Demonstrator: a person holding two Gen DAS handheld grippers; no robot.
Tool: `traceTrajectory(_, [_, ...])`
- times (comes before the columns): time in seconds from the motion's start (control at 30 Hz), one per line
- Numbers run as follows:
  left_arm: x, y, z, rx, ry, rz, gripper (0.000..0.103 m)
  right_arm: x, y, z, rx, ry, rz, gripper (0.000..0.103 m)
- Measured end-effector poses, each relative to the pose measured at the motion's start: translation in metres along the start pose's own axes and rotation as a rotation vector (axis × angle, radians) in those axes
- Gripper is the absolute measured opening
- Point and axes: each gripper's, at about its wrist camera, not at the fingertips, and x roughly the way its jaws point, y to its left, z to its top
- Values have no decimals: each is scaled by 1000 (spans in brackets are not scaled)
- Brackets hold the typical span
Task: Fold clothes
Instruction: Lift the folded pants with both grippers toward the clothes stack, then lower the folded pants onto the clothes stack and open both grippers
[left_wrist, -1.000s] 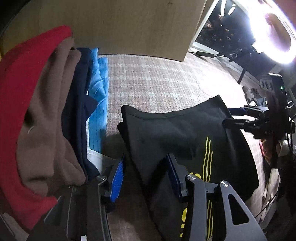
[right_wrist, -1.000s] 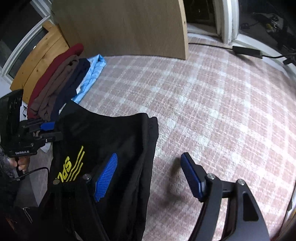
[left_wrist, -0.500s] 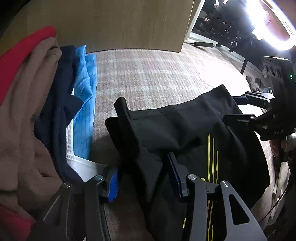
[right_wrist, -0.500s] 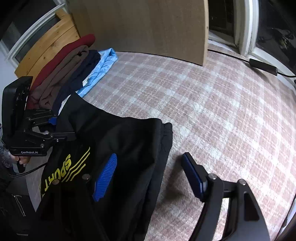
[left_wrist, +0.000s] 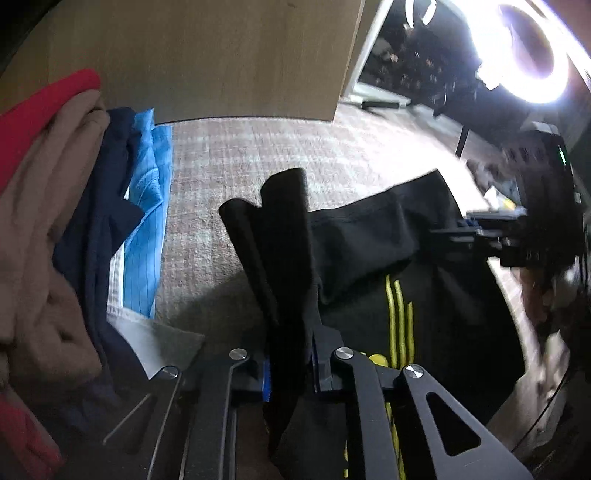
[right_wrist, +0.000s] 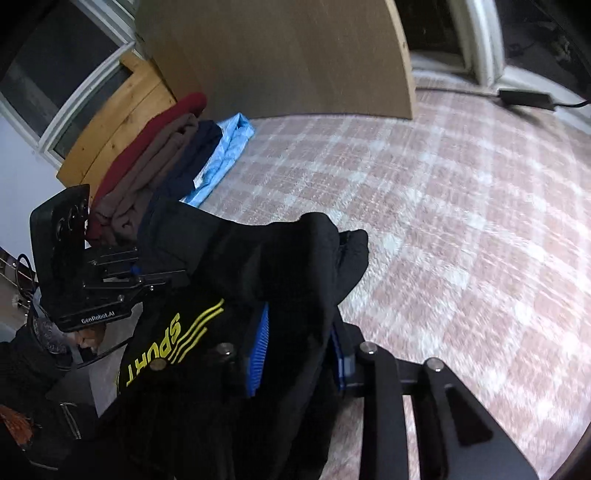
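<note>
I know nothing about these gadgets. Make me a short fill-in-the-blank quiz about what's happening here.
1. Both tools, the left tool and the right tool, are clamped on a ____ garment.
2. The yellow lettering on it reads ____.
3. The top of the folded pile is ____.
4. The surface underneath has a ____ pattern.

Missing words: black; SPORT; red; checked

A home room, likely a bedroom: a pink-and-white checked bed cover (right_wrist: 424, 206) spreads across the scene, a wooden board (right_wrist: 280, 55) stands at its far edge, and a stack of folded clothes (right_wrist: 162, 147) in red, brown, navy and light blue lies beside it. A window frame (right_wrist: 476, 44) sits behind, and a ring light (left_wrist: 532, 55) glares nearby
</note>
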Motion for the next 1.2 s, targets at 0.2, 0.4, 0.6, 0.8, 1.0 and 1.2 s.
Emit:
traceTrajectory(0.2, [-74, -22, -15, 4, -146, -24, 13, -57, 55, -19, -71, -165, -46, 27])
traceTrajectory(0.4, [-171, -41, -43, 47, -292, 37, 13, -100, 122, -26, -162, -270, -36, 27])
traceTrajectory(0.6, [-250, -33, -68, 82, -371, 117, 13, -141, 190, -32, -251, -372, -27, 27])
traceTrajectory(0.8, [-309, 17, -73, 112, -386, 147, 13, -120, 255, 3, -263, -396, -8, 27])
traceTrajectory(1.0, [-357, 75, -78, 153, -429, 204, 13, -98, 320, 38, -275, -421, 11, 27])
traceTrajectory(1.2, [-356, 125, -51, 130, -415, 219, 13, -63, 363, 72, -258, -426, 28, 27])
